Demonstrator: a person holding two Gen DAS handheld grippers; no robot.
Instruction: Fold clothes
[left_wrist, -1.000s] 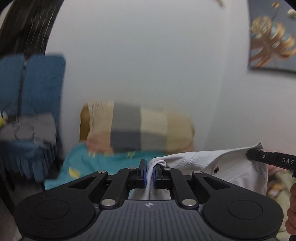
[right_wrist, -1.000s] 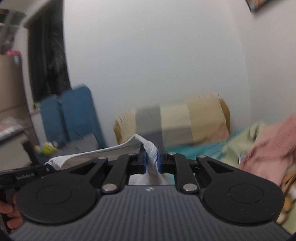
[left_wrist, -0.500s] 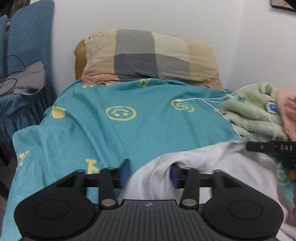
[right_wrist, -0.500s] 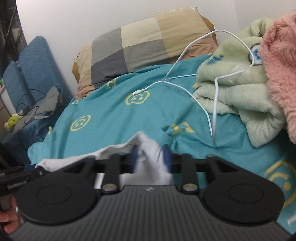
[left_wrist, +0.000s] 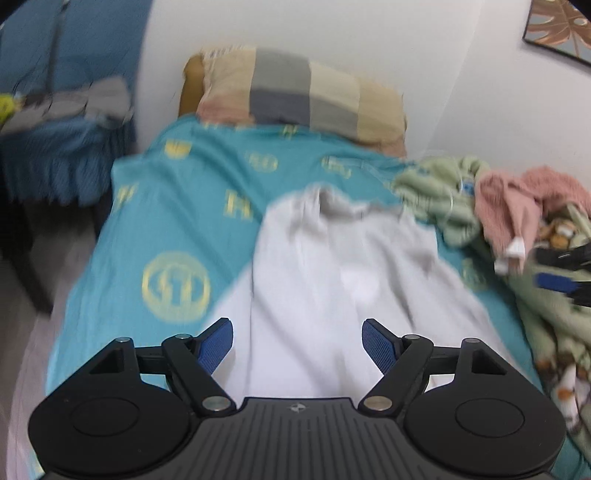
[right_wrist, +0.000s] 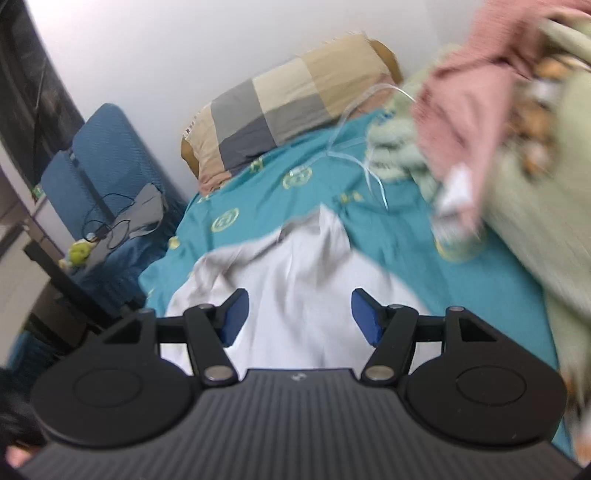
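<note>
One white garment (left_wrist: 332, 280) lies spread but rumpled on the bed (left_wrist: 177, 229), on the teal sheet, just ahead of both tools. The left gripper (left_wrist: 297, 341) and the right gripper (right_wrist: 299, 315) both have their jaws wide apart, holding nothing. Judging by the creases and the bunched far end, no fold is made yet; smoothing and every fold remain. One checked pillow (left_wrist: 295, 92) sits at the head, and a heap of green and pink clothes (right_wrist: 498, 122) waits at the right, too blurred to count.
</note>
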